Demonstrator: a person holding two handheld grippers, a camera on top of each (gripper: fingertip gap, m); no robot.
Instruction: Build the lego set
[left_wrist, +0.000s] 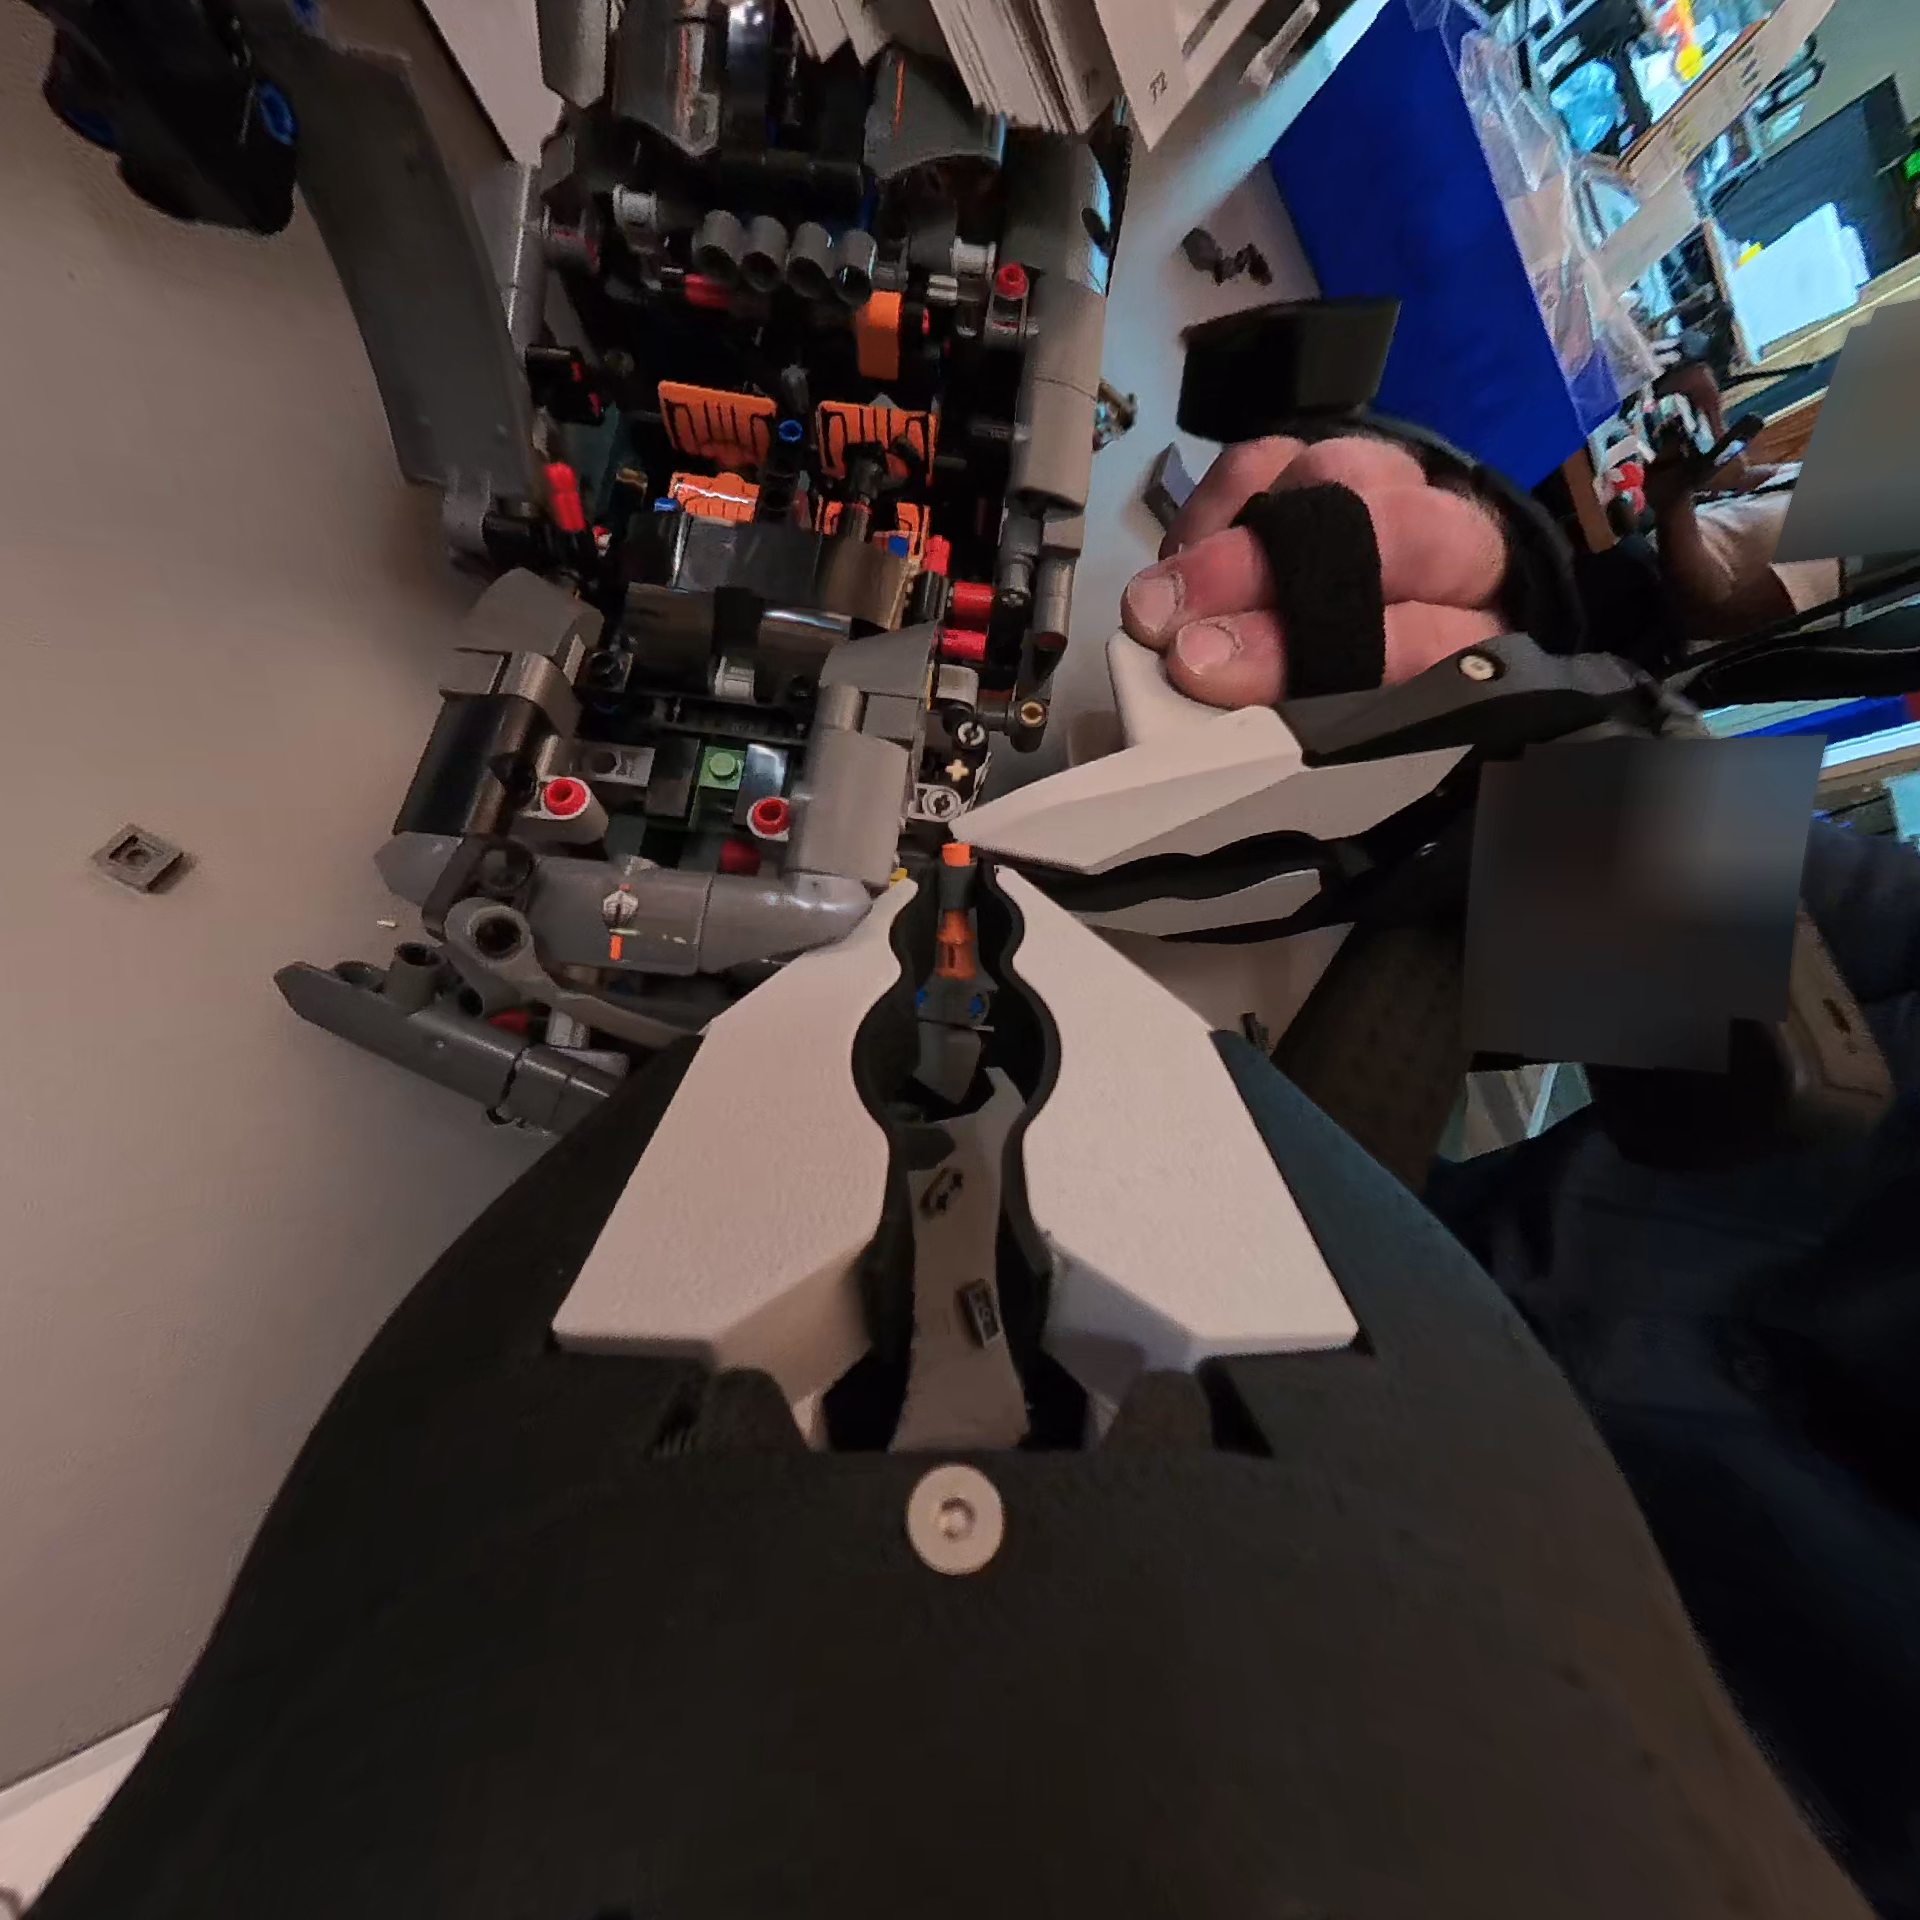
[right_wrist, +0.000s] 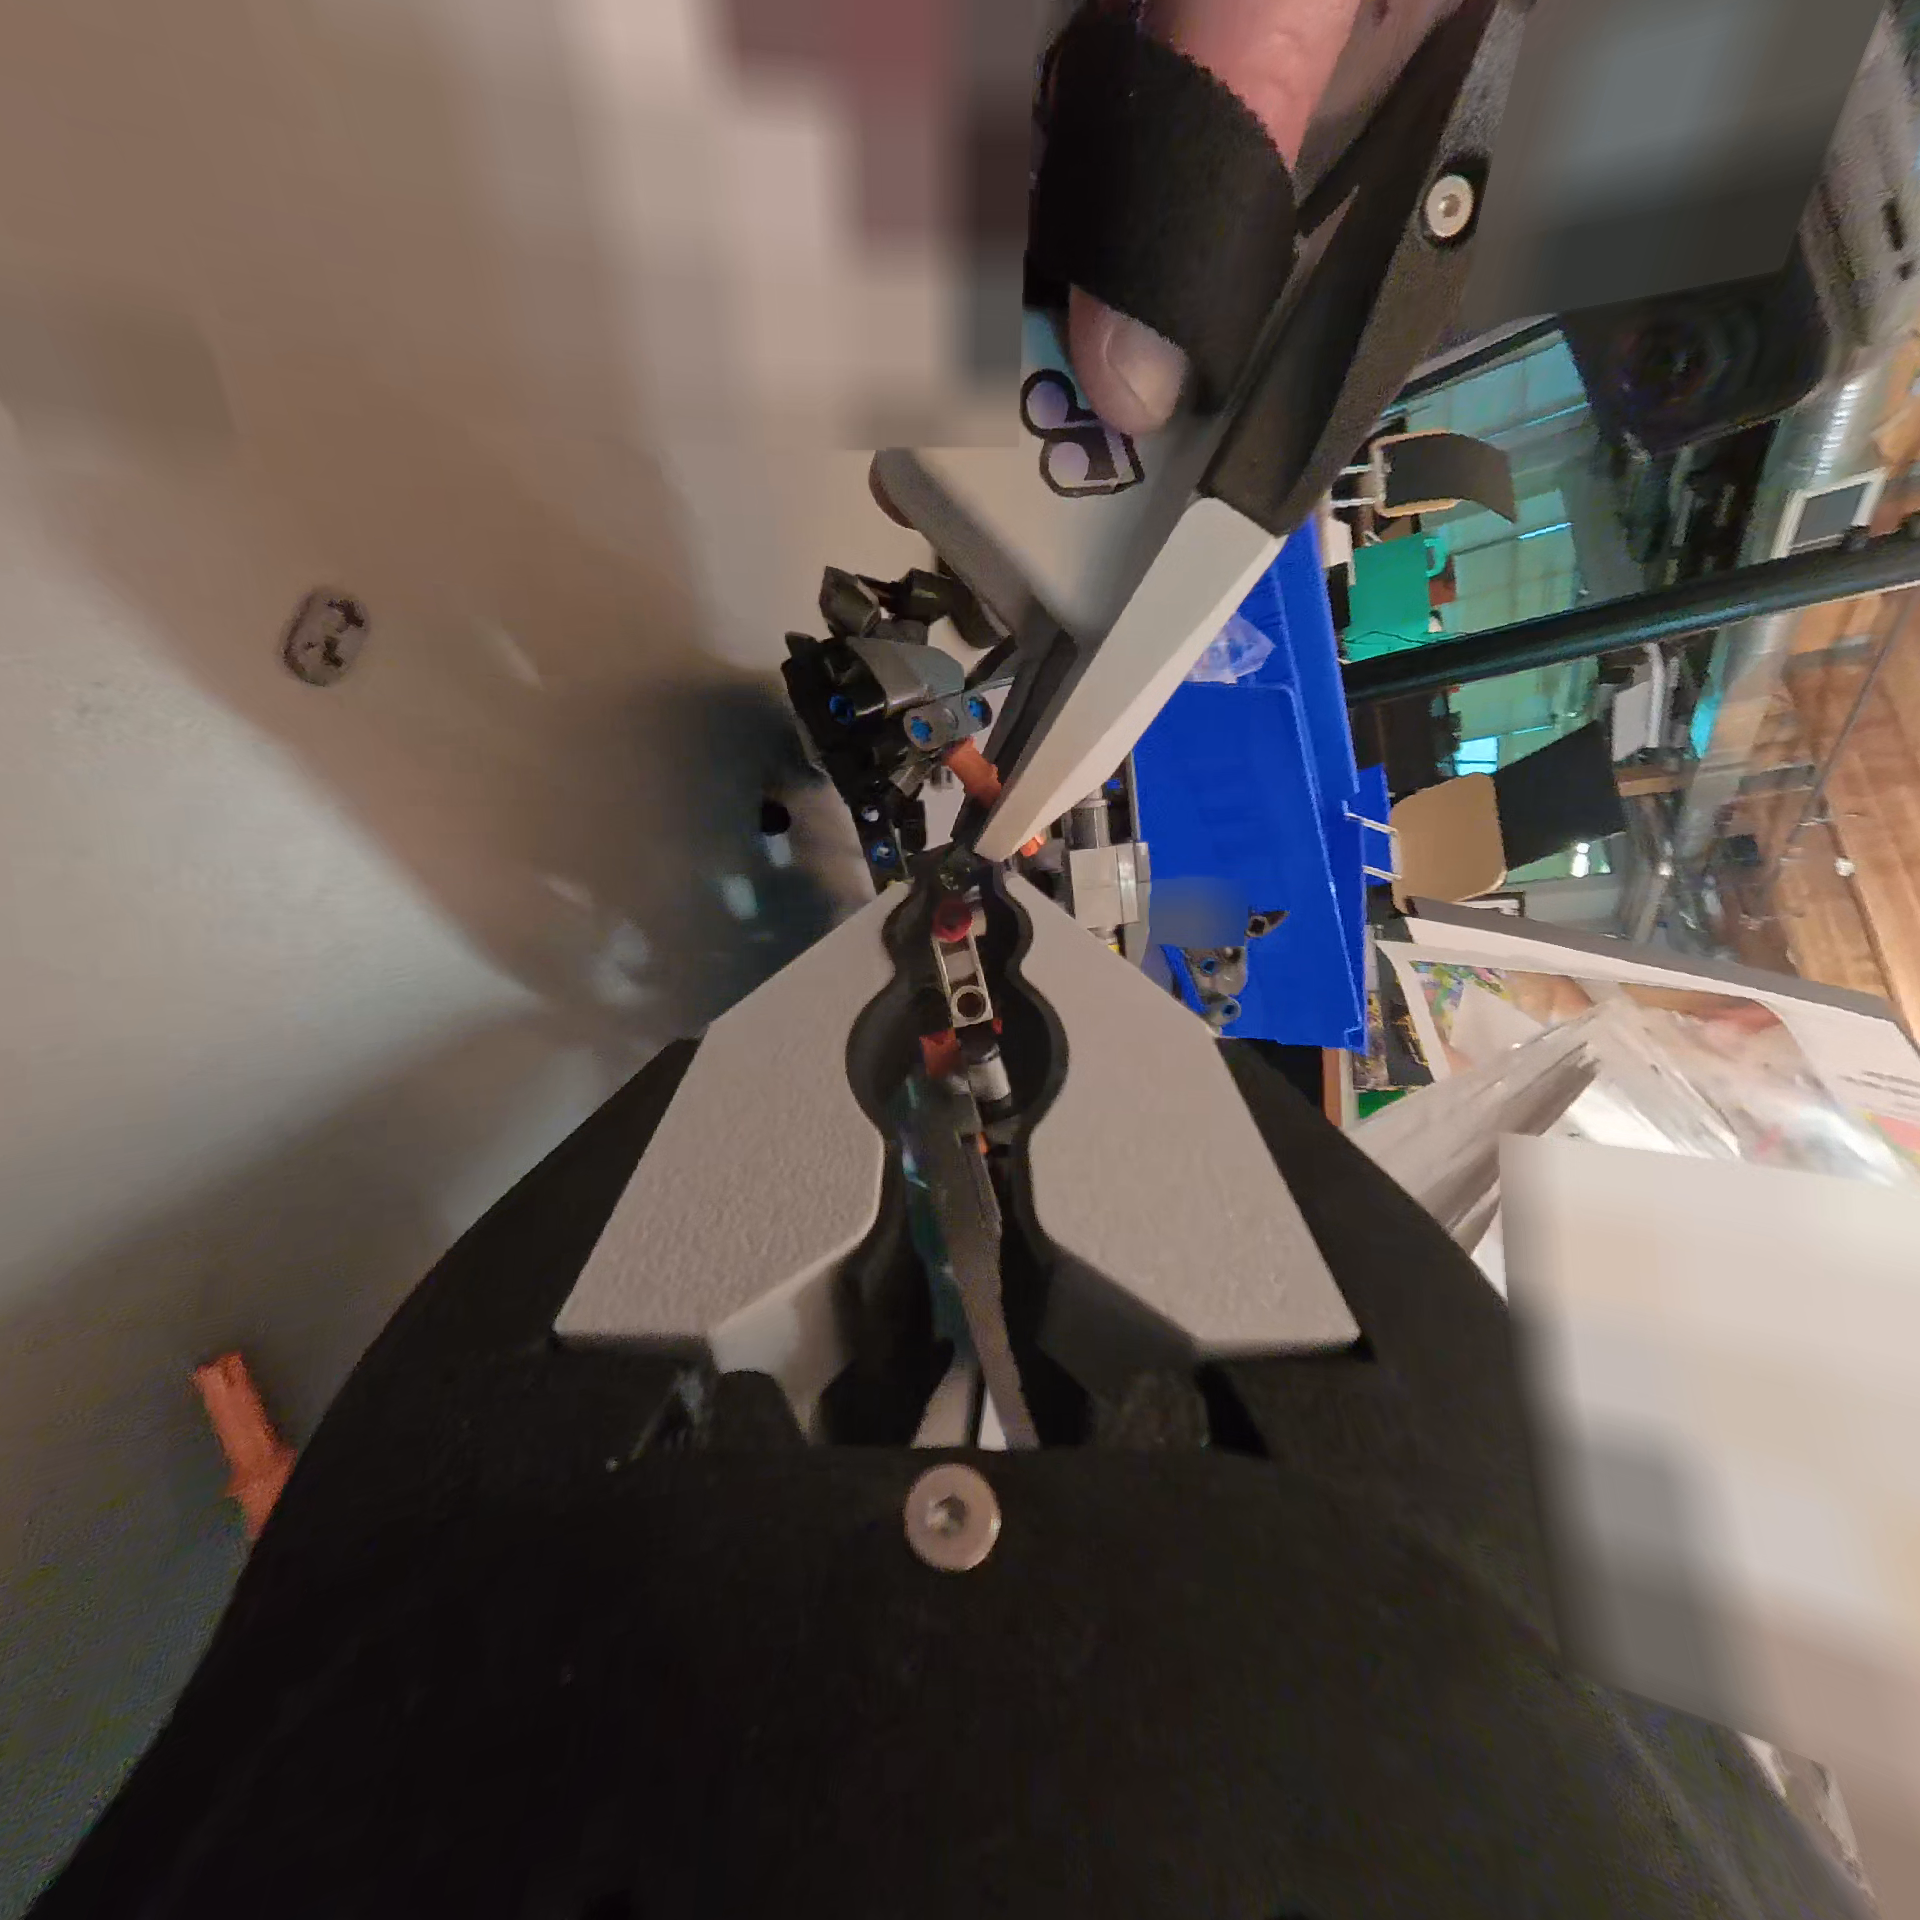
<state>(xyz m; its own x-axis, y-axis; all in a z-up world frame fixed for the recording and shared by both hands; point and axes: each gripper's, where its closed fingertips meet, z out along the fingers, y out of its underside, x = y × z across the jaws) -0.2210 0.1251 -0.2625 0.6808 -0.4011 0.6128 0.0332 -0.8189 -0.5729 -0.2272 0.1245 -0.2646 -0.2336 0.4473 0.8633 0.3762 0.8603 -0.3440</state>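
The large grey, black and orange Lego car model lies on the white table ahead of my left gripper. The left gripper is shut on a small sub-assembly of orange and dark grey parts with blue pins. It also shows in the right wrist view. My right gripper is shut. In the left wrist view it comes in from the right, and its tip touches the orange end of the sub-assembly. I cannot tell whether it pinches it. The left gripper enters the right wrist view from the upper right.
A loose grey plate lies on the table at left, and a curved grey panel lies beside the model. A blue bin and instruction booklets are at right. An orange piece and a grey piece lie loose.
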